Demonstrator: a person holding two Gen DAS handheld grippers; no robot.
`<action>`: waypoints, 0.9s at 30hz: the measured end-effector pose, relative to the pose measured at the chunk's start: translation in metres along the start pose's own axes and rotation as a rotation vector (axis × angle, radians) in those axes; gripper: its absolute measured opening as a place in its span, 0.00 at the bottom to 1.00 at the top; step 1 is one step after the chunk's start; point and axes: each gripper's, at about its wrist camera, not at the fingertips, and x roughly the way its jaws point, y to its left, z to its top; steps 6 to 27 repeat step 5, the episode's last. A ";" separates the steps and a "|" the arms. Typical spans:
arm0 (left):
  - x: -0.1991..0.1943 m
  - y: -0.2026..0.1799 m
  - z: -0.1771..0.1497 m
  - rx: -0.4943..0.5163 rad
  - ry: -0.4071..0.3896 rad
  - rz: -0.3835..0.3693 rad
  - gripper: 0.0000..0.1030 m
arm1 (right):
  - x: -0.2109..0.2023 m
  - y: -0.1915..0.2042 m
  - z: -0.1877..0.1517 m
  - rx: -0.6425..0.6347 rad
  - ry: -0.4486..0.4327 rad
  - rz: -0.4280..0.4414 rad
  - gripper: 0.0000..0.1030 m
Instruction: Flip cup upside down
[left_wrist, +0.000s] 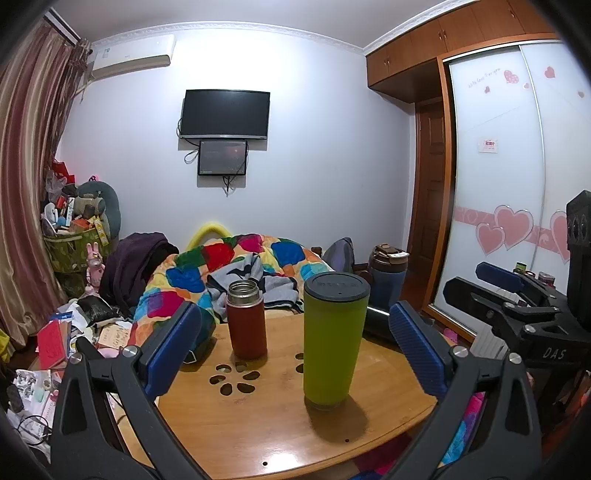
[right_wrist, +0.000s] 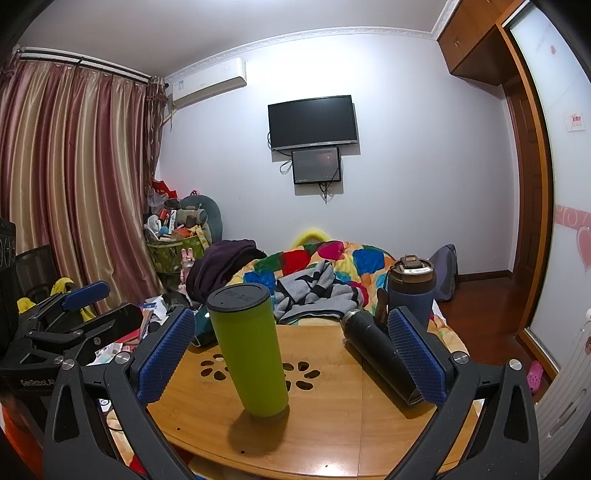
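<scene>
Currently, left wrist view: left gripper (left_wrist: 295, 354) spread wide, nothing held, both blue pads clear of everything. Green cup (left_wrist: 334, 339) stands on the round wooden table (left_wrist: 258, 435), at about 1 o'clock from the gripper's midpoint, between the pads but nearer the right-hand one. Dark lid faces up and the narrow end is down, so it may be flipped already; can't tell for sure. Red flask (left_wrist: 246, 321) stands open-topped at 11 o'clock, near the cup. Right gripper (left_wrist: 491, 291) shows at 3 o'clock, off the table edge, open as far as I can see.

Right wrist view: right gripper (right_wrist: 291, 354) also wide open, empty. Cup (right_wrist: 251, 347) sits at 10 o'clock from its midpoint, leaning only from fisheye. Black bottle (right_wrist: 380, 354) lies on its side at 3 o'clock, just by the right pad, maybe touching it. Blue tumbler (right_wrist: 412, 291) is behind the table at 1 o'clock.

Risks, my guess: tall cup on a narrow foot tips if one pad lands first. Smooth tapered wall could slip through the pads mid-turn. Swinging it over may knock the flask. Closing the right gripper could nudge the bottle and roll it off the table.
</scene>
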 end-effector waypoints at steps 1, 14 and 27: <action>0.000 0.000 0.000 0.000 -0.001 -0.001 1.00 | 0.000 0.000 0.000 0.001 0.000 0.001 1.00; 0.000 -0.001 0.001 0.001 -0.003 -0.005 1.00 | 0.000 0.000 -0.001 0.001 0.001 0.000 1.00; 0.000 -0.001 0.001 0.001 -0.003 -0.005 1.00 | 0.000 0.000 -0.001 0.001 0.001 0.000 1.00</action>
